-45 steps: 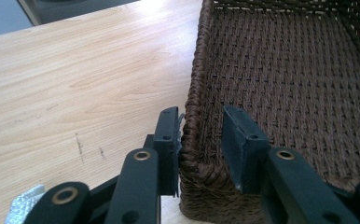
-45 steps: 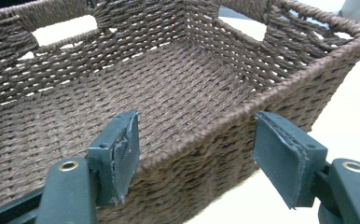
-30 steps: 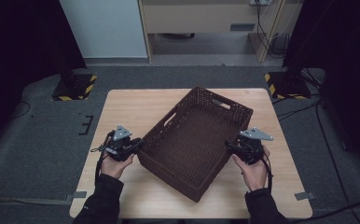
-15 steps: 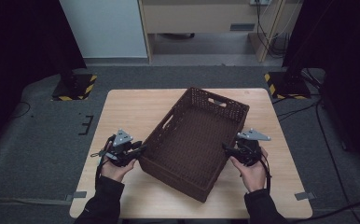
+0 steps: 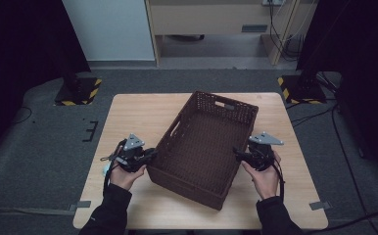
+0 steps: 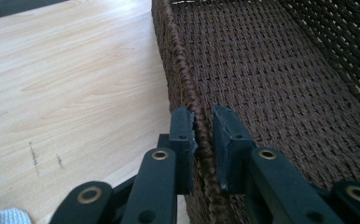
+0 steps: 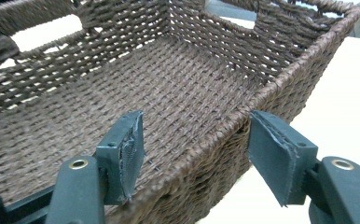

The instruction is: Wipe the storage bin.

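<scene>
A dark brown woven basket [image 5: 179,129] lies slantwise on the wooden table [image 5: 138,117], and nothing is inside it. My left gripper [image 5: 150,154] is at its left long wall. In the left gripper view that gripper [image 6: 204,135] has just been closing and now pinches the braided rim [image 6: 180,56] between its pads. My right gripper [image 5: 237,152] is at the right long wall. In the right gripper view it [image 7: 197,144] straddles the basket's rim [image 7: 243,109], one pad inside and one outside. Its jaws have just been opening, and neither pad touches the weave.
The basket has cut-out handles in its end walls [image 7: 52,37]. Bare tabletop lies left of the basket [image 6: 75,84] and along the front edge. Beyond the table are grey floor, yellow-and-black stand bases [image 5: 77,93] and cables.
The basket has turned a little on the table, its far end swinging left and its near corner right. Both hands stay at its long walls.
</scene>
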Action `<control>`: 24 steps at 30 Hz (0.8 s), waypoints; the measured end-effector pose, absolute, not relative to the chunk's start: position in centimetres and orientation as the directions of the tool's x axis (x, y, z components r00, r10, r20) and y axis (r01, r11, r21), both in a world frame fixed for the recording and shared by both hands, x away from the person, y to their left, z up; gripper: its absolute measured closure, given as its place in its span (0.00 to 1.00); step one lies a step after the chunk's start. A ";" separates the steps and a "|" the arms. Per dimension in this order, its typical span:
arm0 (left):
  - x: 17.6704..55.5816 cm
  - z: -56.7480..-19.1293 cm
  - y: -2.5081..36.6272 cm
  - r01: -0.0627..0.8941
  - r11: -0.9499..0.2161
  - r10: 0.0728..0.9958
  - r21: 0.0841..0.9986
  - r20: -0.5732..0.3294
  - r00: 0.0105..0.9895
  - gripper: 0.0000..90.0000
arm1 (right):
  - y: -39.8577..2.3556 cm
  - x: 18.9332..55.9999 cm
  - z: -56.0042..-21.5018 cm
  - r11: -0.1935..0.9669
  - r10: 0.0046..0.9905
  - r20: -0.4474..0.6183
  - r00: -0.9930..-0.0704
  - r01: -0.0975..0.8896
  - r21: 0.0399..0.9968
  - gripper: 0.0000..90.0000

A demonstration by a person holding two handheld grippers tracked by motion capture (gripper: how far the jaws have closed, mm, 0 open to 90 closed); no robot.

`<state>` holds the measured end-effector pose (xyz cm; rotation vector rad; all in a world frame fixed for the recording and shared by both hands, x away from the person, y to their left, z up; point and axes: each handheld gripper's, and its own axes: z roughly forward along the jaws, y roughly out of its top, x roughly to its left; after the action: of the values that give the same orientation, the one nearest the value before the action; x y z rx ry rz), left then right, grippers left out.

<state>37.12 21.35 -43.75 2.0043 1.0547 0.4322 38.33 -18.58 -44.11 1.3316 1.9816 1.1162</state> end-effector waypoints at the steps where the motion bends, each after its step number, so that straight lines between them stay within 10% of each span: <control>1: 37.0 -43.8 21.4 0.528 -0.319 0.806 0.787 -0.069 0.588 0.86 | -18.5 38.2 -44.0 0.188 0.916 0.037 -0.400 0.509 0.840 0.39; 24: 37.7 -43.2 21.3 0.480 -0.290 0.794 0.828 -0.072 0.603 0.75 | -17.9 40.2 -45.4 0.258 0.888 0.010 -0.460 0.515 0.818 0.52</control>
<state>37.69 21.30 -43.21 1.9481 1.0135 0.4496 40.19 -17.92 -45.37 1.2699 2.0772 1.0863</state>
